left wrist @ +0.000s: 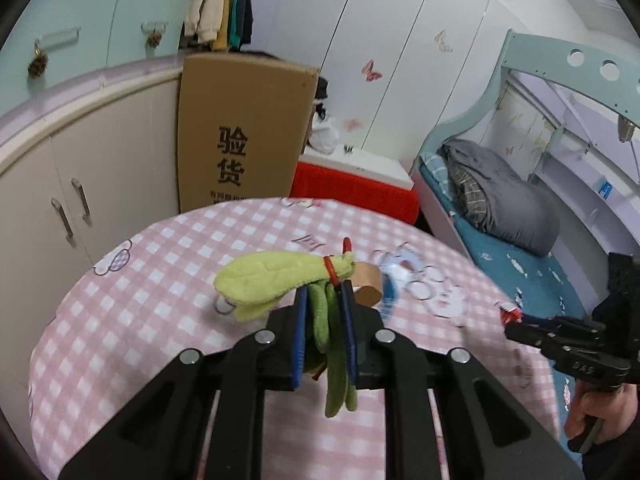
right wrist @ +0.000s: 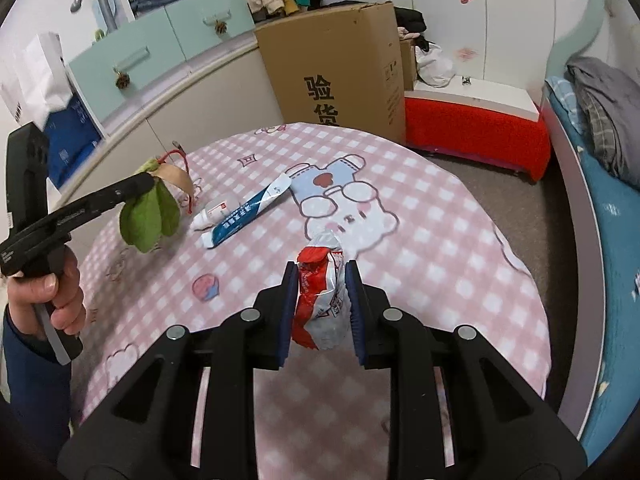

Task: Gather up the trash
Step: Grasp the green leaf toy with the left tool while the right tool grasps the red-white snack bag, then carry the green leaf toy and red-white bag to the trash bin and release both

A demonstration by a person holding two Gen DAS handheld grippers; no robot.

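Both grippers are loaded right now. The left gripper (left wrist: 325, 312) has its jaws pinched nearly together on a limp green fabric leaf bundle (left wrist: 276, 280), tied with a red band (left wrist: 330, 267); most of it flops out toward 10 o'clock of the jaws, above the pink checked tablecloth (left wrist: 160, 280). The right gripper (right wrist: 322, 300) is clamped on a crinkly red-and-white snack wrapper (right wrist: 320, 288), also lifted off the cloth.

What worries me: the wrapper looks slick, thin plastic, so it could slide out if the hand swings fast. The leaf thing is soft and only caught by a few strands, so its heavier end might drag it free.

Still on the table at about 10 o'clock from the right jaws: a flat blue-and-white tube (right wrist: 248, 212) touching a small white bottle (right wrist: 214, 212). A cardboard tape core (left wrist: 366, 282) sits just behind the left jaws.
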